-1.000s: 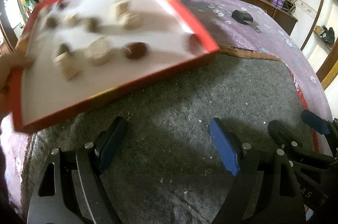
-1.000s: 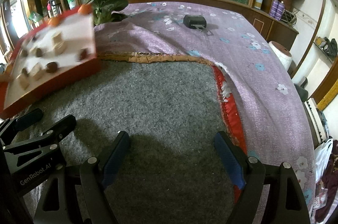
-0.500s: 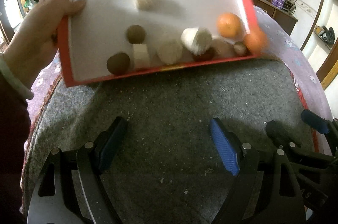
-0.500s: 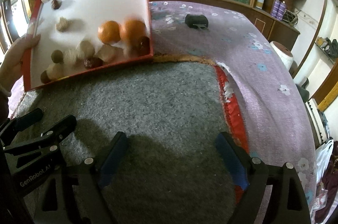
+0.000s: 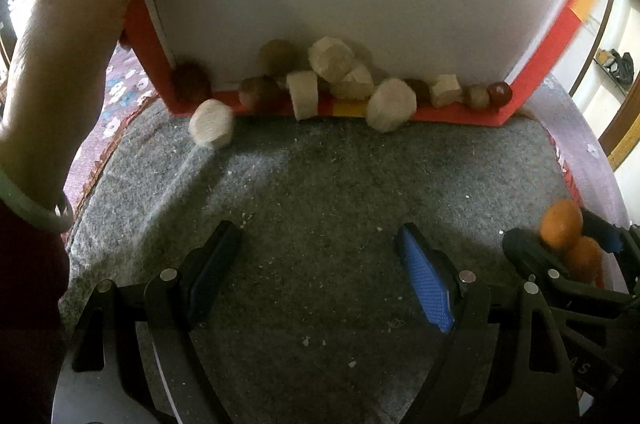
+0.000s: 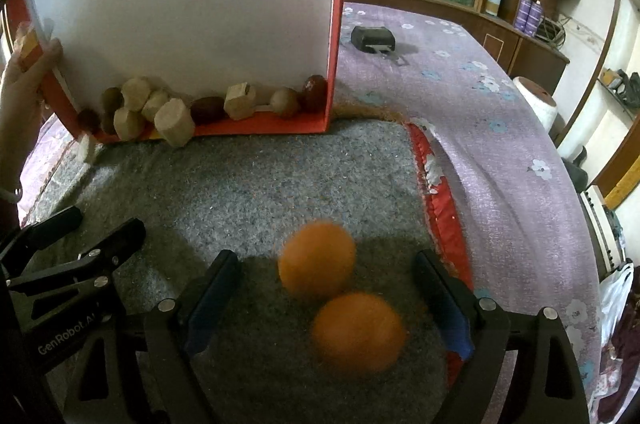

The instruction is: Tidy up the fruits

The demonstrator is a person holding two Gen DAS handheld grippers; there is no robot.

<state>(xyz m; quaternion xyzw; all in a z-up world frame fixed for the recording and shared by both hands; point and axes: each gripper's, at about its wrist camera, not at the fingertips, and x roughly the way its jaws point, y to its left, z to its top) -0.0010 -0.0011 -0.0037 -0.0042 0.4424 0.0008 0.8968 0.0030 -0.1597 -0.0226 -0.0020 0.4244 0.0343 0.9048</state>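
1. Left wrist view: my left gripper (image 5: 316,264) stood released over the grey mat (image 5: 320,184), grasping nothing; a hand (image 5: 76,24) tipped the red box (image 5: 560,36) steeply, pale chunks (image 5: 332,58) and brown fruits (image 5: 260,92) heaped at its lower rim; one chunk (image 5: 211,123) lay out on the mat.
2. Right wrist view: my right gripper (image 6: 328,300) stood wide, unclenched; two oranges (image 6: 318,258) sat blurred between its fingers, ungripped.

Two close downward views, shared mat (image 5: 320,192)

A black case (image 6: 373,38) lies on the purple flowered cloth (image 6: 500,128), beside the grey mat (image 6: 256,180)
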